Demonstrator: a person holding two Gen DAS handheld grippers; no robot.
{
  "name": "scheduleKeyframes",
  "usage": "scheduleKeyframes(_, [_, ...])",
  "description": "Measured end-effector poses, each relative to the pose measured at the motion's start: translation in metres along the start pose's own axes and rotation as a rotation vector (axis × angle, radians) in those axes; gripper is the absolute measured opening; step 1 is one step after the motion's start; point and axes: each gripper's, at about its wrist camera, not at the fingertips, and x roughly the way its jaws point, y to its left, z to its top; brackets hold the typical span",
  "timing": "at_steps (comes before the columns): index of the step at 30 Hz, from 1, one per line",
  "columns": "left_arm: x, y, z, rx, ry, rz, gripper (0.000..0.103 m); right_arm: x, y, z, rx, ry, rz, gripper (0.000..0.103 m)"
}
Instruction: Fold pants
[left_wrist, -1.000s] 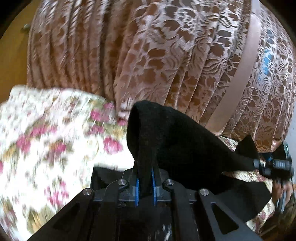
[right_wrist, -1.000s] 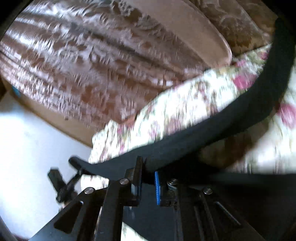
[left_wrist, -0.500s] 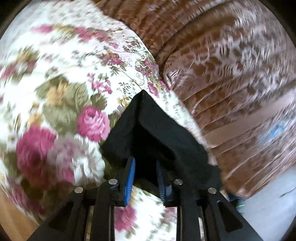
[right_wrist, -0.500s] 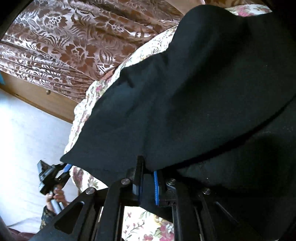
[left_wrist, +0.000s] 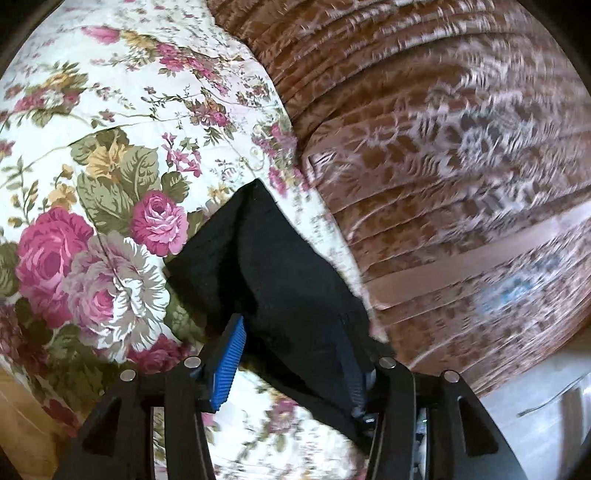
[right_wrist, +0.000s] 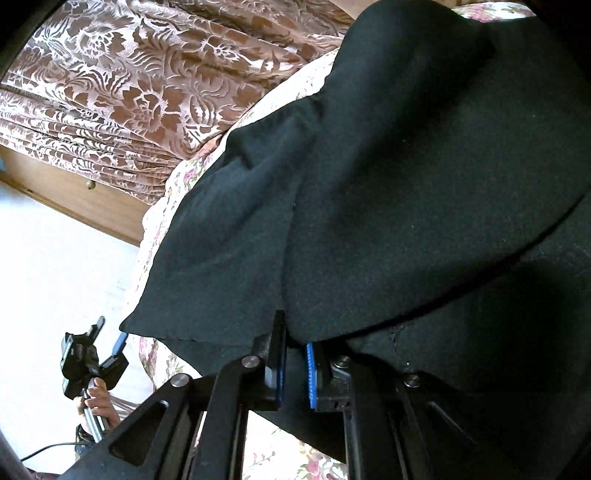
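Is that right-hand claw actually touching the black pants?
Touching. The right wrist view shows the right claw nearly closed, with the edge of the black pants pinched between its blue pads.

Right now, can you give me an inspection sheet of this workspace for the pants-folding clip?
Surface: floral bedspread, rumpled.
Job's things: black pants laid on the bedspread, one layer folded over another.
Clutter: nothing seen.
Grippers: left gripper open, jaws just been opening, a pants corner lying loose between them; right gripper shut on the pants edge.
Cables: a thin dark cable on the floor under the left hand.
Surroundings: brown patterned curtain, wooden trim, pale floor.
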Motion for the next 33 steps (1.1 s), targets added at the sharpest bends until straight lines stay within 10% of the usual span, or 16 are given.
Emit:
scheduleKeyframes(3, [0.007,-0.011,0.001,0.093,-0.015,0.061,0.015,-0.003,0.004,0.000,-0.017,-0.004,-0.011,0.008])
scheduleKeyframes(7, [0.011,-0.034,0.017,0.186,-0.042,0.072,0.008,-0.019,0.017,0.004,-0.048,-0.047,0.005,0.007])
scheduleKeyframes(28, [0.036,0.041,0.028,0.083,0.008,0.302,0.016,-0.003,0.034,-0.044,-0.086,0.048,-0.014,0.008])
scheduleKeyframes(33, [0.025,0.027,0.031,0.096,-0.022,0.432,0.029,-0.019,0.027,-0.040,-0.045,0.057,0.071,0.043])
